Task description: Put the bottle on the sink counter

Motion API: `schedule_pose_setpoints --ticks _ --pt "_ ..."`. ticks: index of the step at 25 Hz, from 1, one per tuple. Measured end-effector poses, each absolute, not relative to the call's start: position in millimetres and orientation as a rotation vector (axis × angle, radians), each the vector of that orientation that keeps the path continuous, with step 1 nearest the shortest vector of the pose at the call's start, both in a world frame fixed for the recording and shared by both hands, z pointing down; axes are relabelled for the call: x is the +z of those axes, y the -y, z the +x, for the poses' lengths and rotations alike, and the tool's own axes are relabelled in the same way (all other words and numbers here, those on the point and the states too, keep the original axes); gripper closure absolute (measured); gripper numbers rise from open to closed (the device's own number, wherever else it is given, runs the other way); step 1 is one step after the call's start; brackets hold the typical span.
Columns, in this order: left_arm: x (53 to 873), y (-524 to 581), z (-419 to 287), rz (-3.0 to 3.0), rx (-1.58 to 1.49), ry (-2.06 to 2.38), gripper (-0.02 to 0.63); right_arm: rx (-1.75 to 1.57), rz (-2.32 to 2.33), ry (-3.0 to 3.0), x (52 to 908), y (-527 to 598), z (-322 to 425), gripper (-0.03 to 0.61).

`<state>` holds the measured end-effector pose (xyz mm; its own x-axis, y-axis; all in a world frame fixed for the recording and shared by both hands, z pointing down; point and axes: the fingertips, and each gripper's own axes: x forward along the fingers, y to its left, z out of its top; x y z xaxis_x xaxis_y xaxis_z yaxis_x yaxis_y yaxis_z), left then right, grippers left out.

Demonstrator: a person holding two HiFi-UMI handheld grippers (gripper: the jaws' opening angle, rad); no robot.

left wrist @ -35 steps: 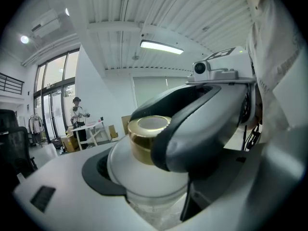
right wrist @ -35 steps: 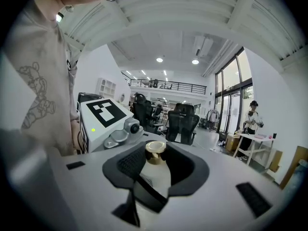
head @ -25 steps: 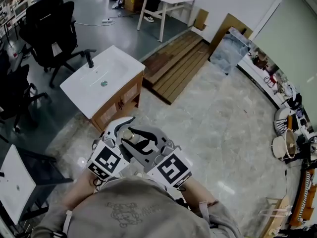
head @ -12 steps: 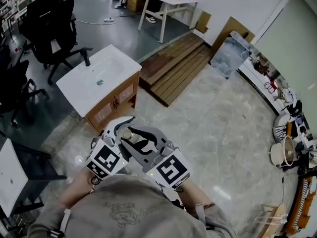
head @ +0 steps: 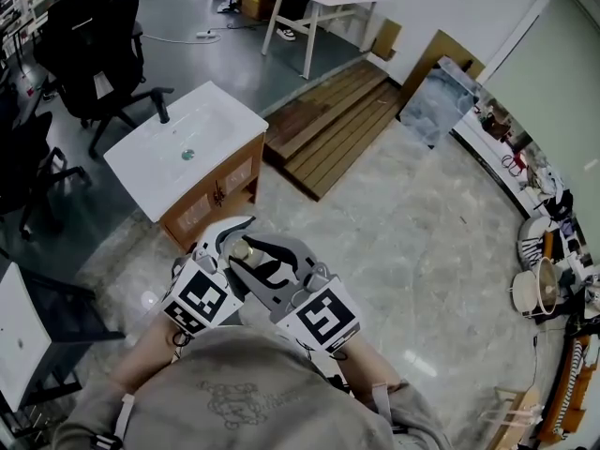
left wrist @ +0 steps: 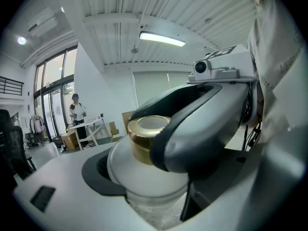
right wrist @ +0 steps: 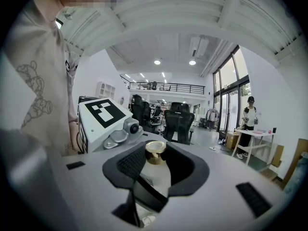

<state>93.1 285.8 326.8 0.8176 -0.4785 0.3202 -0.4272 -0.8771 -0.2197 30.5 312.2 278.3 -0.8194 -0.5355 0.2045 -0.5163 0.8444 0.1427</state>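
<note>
A pale frosted bottle with a gold cap (head: 241, 249) is held upright in front of the person's chest, between both grippers. My left gripper (head: 225, 240) has its white jaws around the bottle (left wrist: 144, 143), whose shoulder rests against a dark pad. My right gripper (head: 272, 265) closes its dark pads on the bottle's body (right wrist: 155, 170) from the other side, and its jaw covers part of the cap in the left gripper view. The sink counter (head: 150, 172), a white basin top with a black faucet (head: 161, 111), stands on a wooden cabinet (head: 214, 193) just ahead and to the left.
Black office chairs (head: 94, 50) stand behind the sink. Wooden planks (head: 328, 125) lie on the marble floor ahead, and a white table (head: 314, 3) stands farther back. Shelves with clutter (head: 548, 251) line the right wall. A person (right wrist: 250, 117) stands by a far table.
The sink counter has shifted slightly left in the head view as the person moves. Both grippers and the bottle keep the same pose against the body.
</note>
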Motion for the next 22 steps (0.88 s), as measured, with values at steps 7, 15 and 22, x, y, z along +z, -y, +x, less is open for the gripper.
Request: schedule_pose_setpoints --ticks 7,15,22 --pt "335 -255 80 -2.864 -0.571 -0.754 0.291 -0.108 0.77 2.789 287 -282 18 0.445" --pt "347 -203 61 -2.88 -0.594 -0.794 0.291 -0.085 0.729 2.792 298 -231 0 0.445" --pt "358 -147 48 -2.905 -0.616 -0.798 0.291 -0.036 0.724 2.778 307 -174 -12 0.445"
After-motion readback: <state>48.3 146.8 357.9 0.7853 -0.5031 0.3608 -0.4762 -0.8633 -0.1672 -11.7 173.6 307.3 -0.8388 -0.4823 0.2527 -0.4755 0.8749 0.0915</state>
